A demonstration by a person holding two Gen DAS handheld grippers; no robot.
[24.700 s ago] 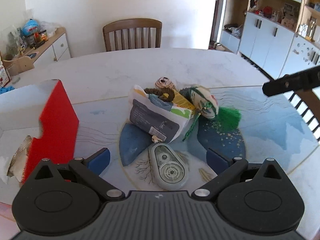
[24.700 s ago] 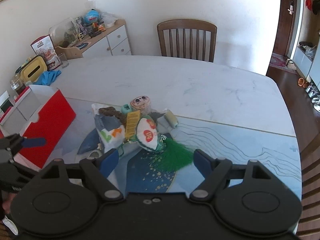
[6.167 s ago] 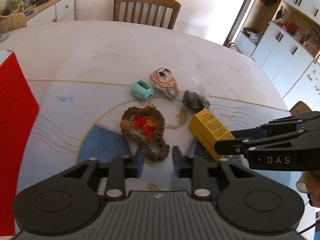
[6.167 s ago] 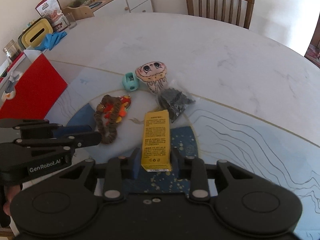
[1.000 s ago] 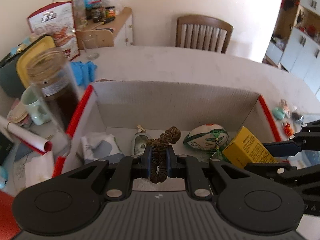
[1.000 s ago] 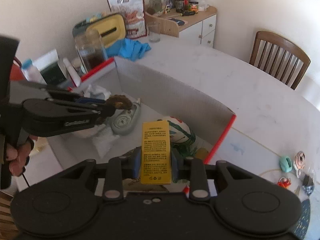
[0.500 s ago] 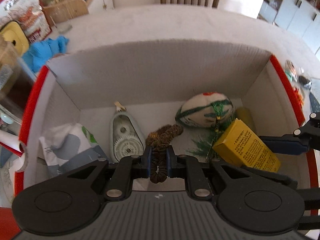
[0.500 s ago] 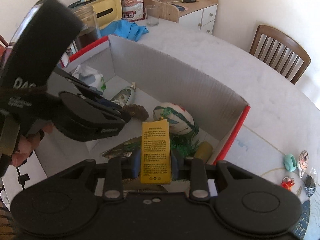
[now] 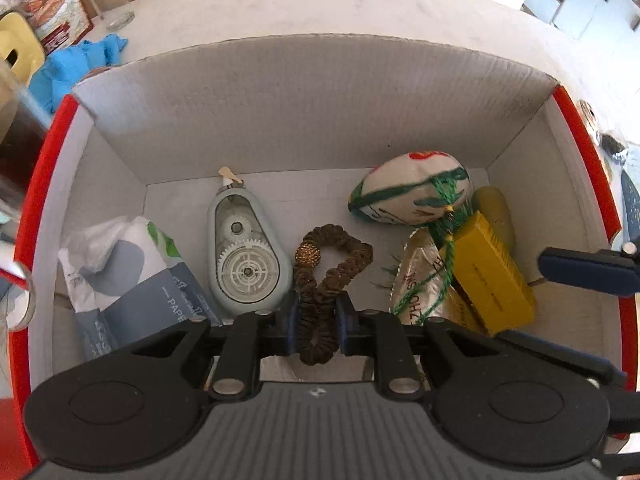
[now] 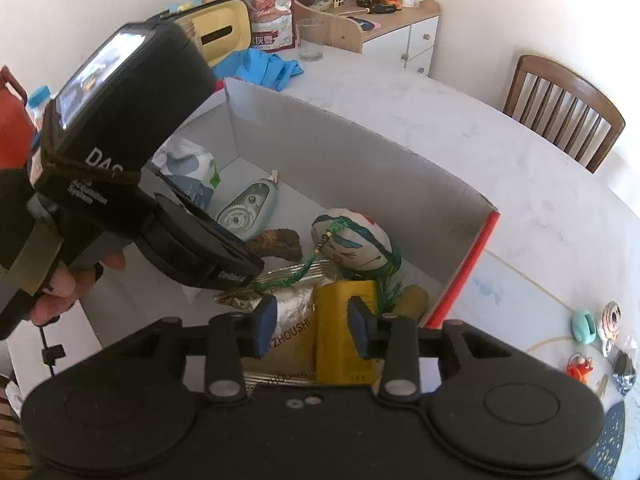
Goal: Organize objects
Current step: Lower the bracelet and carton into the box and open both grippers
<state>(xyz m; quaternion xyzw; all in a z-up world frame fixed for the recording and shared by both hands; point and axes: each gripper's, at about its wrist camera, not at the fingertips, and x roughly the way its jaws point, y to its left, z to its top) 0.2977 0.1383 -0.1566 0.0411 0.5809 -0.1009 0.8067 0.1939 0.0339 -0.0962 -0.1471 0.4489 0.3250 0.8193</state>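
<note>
My left gripper (image 9: 317, 322) is shut on a brown scrunchie (image 9: 328, 276) with a gold bead, low inside the red cardboard box (image 9: 312, 112). My right gripper (image 10: 312, 330) is open; the yellow carton (image 10: 346, 328) lies between its jaws on a silver packet (image 10: 288, 320) in the box. The carton also shows in the left wrist view (image 9: 490, 280). The box holds a correction tape dispenser (image 9: 244, 256), a tissue pack (image 9: 132, 276) and an embroidered oval pouch (image 9: 408, 188). In the right wrist view the left gripper's body hides part of the box.
On the table mat to the right of the box lie a teal item (image 10: 582, 322), a round face charm (image 10: 612, 316), a small red charm (image 10: 578, 366) and a dark packet (image 10: 624, 366). Blue gloves (image 10: 264, 66), a glass (image 10: 310, 40) and a chair (image 10: 560, 108) stand beyond.
Both grippers have gone lower into the box. My right gripper has opened and let go of the yellow carton, which now rests on the packet. My left still grips the scrunchie.
</note>
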